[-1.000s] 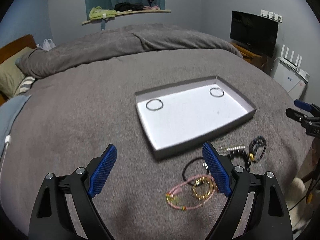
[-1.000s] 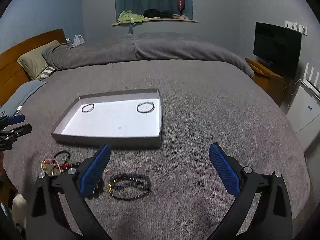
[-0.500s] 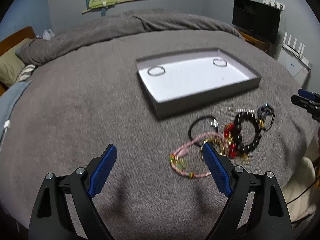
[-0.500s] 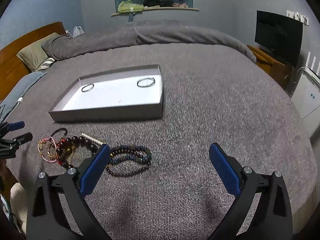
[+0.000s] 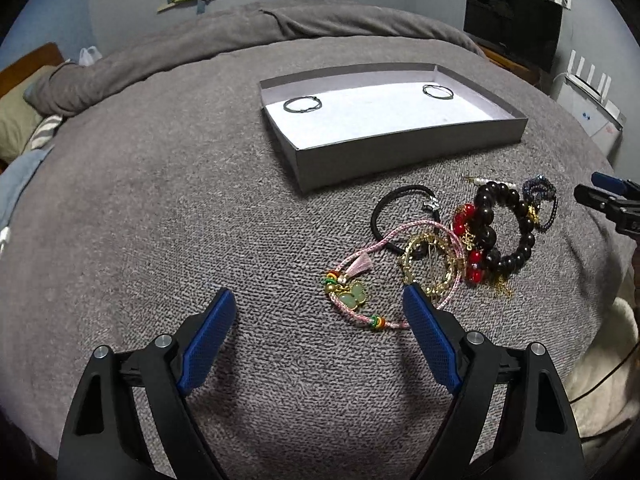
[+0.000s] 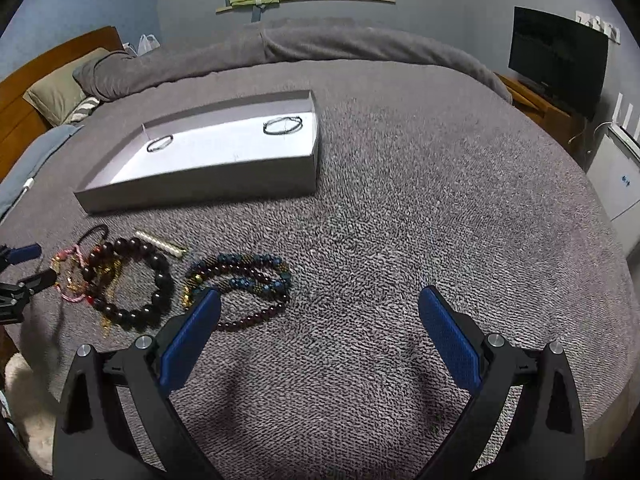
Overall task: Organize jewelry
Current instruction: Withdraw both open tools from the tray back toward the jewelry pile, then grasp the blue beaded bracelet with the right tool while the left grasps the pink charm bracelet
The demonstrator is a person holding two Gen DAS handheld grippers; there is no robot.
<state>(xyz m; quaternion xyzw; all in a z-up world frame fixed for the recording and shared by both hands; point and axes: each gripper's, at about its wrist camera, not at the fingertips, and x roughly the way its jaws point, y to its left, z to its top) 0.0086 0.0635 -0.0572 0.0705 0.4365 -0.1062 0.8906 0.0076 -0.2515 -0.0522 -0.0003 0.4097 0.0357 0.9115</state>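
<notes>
A: Both grippers, left gripper (image 5: pixel 316 312) and right gripper (image 6: pixel 320 312), hover with jaws spread and empty above loose bracelets (image 5: pixel 452 240) on a grey blanket (image 5: pixel 160 200)

B: Sorting looks barely begun: 2 rings (image 5: pixel 302 104) lie in the tray (image 5: pixel 400 148). Next, a jaw must straddle 1 bracelet; bedroom, television (image 6: pixel 558 64) behind

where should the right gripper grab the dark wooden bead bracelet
Probably the outer arc of the dark wooden bead bracelet, on the side facing the blue bead strand. That arc lies flat and clear on the blanket, while the opposite side overlaps the gold chain. Come from above, open right gripper straddling the beads.
</notes>
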